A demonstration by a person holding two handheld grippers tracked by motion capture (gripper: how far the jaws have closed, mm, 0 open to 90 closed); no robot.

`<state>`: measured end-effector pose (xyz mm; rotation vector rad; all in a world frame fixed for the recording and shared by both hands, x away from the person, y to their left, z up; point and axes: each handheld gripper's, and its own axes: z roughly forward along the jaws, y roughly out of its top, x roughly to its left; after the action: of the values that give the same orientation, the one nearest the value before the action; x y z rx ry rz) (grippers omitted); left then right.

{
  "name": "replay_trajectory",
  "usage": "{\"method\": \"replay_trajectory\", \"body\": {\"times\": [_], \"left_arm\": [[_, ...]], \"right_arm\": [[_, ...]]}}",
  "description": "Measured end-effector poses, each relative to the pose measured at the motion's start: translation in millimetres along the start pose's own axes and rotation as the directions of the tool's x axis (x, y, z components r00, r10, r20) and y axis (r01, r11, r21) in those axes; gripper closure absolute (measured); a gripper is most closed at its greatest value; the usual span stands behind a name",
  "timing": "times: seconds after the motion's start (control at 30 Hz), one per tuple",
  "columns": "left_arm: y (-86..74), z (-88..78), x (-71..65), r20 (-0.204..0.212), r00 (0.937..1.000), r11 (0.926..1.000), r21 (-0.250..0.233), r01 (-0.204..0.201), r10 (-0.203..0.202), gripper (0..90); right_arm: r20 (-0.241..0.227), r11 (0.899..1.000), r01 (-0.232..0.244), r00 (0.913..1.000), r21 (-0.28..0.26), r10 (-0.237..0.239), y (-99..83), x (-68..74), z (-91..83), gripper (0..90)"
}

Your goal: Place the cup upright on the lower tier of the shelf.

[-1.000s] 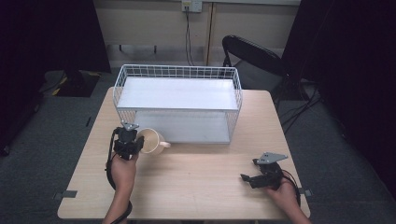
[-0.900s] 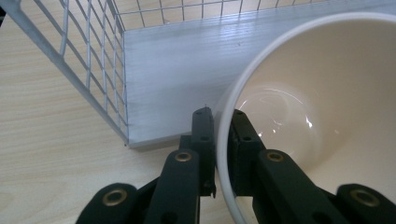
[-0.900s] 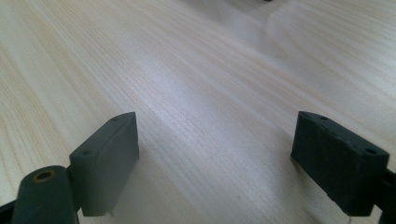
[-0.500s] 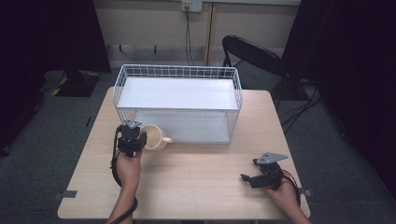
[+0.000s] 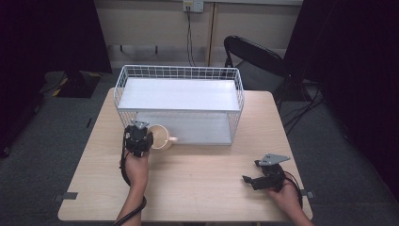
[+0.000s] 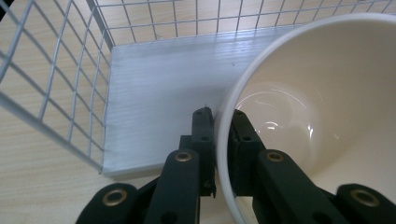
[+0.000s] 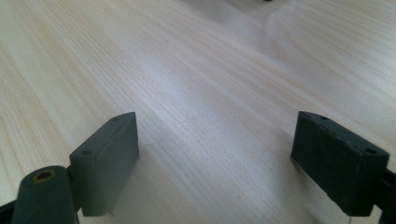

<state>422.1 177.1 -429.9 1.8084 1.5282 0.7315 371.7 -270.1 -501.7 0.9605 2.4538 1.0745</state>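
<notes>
A cream cup point(image 5: 161, 137) with a small handle hangs just in front of the white wire basket point(image 5: 179, 75), at the open front of its lower shelf. My left gripper point(image 5: 139, 136) is shut on the cup's rim. In the left gripper view the cup point(image 6: 317, 107) tips toward the camera, its wall pinched between the two black fingers point(image 6: 203, 135); my left gripper point(image 6: 223, 122) points at the lower shelf point(image 6: 159, 88). My right gripper point(image 5: 254, 181) rests near the table's front right, and in the right gripper view it point(image 7: 219, 154) stands open over bare wood.
The wire basket has an upper white shelf point(image 5: 179, 94) and a lower one point(image 5: 197, 128). A black folding chair point(image 5: 254, 54) stands behind the table. Wooden tabletop point(image 5: 197, 169) spreads between the two hands.
My left hand has carried the cup a little to the right and toward the basket's lower shelf. The right gripper has stayed where it was.
</notes>
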Motion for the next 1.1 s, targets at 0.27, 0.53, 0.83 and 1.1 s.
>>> {"method": "replay_trajectory", "body": {"times": [0.27, 0.53, 0.83, 1.1], "left_arm": [[1.7, 7.5, -6.5, -0.022, 0.9997, 0.9999, -0.007, -0.01, 0.01, 83.5], [2.6, 12.3, -10.8, -0.033, 0.9995, 0.9997, -0.024, 0.001, -0.002, 83.5], [1.5, 16.5, -13.9, -0.057, 0.9983, 0.9995, -0.031, 0.003, -0.005, 83.5], [-0.9, 21.2, -16.4, -0.064, 0.9978, 0.9994, -0.033, 0.011, -0.013, 83.4]], "right_arm": [[-0.001, 1.0, -0.003, 1.0, 0.001, 0.003, -0.3, 0.3, -0.4, 14.1], [-0.001, 1.0, -0.002, 1.0, 0.0, 0.002, -0.5, 0.4, -0.6, 14.1], [0.0, 1.0, -0.001, 1.0, 0.001, 0.001, -0.9, 0.5, -1.1, 14.1], [0.0, 1.0, 0.0, 1.0, 0.0, 0.0, -1.2, 0.5, -1.4, 14.1]]}}
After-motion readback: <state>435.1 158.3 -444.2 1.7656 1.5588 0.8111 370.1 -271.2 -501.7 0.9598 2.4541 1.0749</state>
